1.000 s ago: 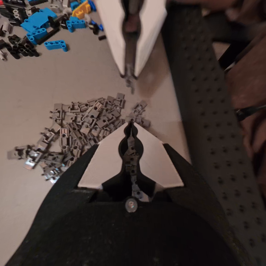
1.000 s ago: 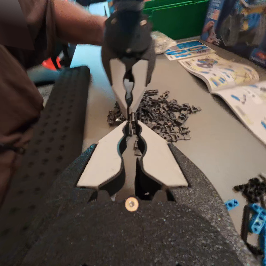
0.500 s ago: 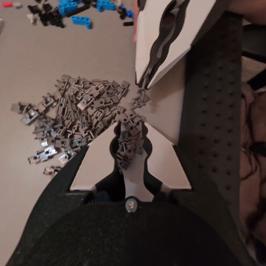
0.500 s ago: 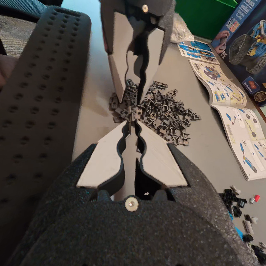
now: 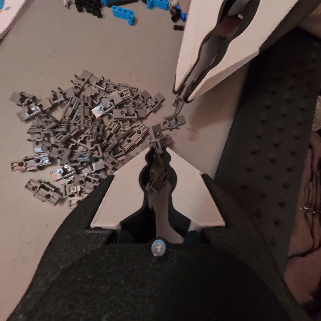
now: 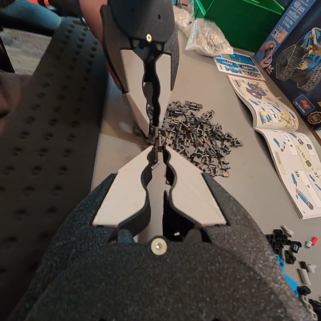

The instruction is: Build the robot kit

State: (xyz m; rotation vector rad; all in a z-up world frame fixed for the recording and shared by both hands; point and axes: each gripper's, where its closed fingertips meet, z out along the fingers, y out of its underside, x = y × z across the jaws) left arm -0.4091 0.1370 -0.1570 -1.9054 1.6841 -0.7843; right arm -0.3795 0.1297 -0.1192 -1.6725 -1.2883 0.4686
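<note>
Grey plastic track links (image 5: pixel 83 137) are lying heaped on the grey tabletop (image 5: pixel 52 52). Half a second ago the left hand-held gripper (image 5: pixel 157 149) was standing open over the heap's edge; now its fingertips are pinching one upright grey link (image 5: pixel 156 139). The right hand-held gripper (image 6: pixel 157 149) is likewise clamping a short chain of joined grey links (image 5: pixel 175 112), which is sagging down toward the tabletop just beside the heap, nearer than before. Blue and black building pieces (image 5: pixel 123 13) are lying farther off; an open instruction booklet (image 6: pixel 278 139) is resting beyond the heap.
</note>
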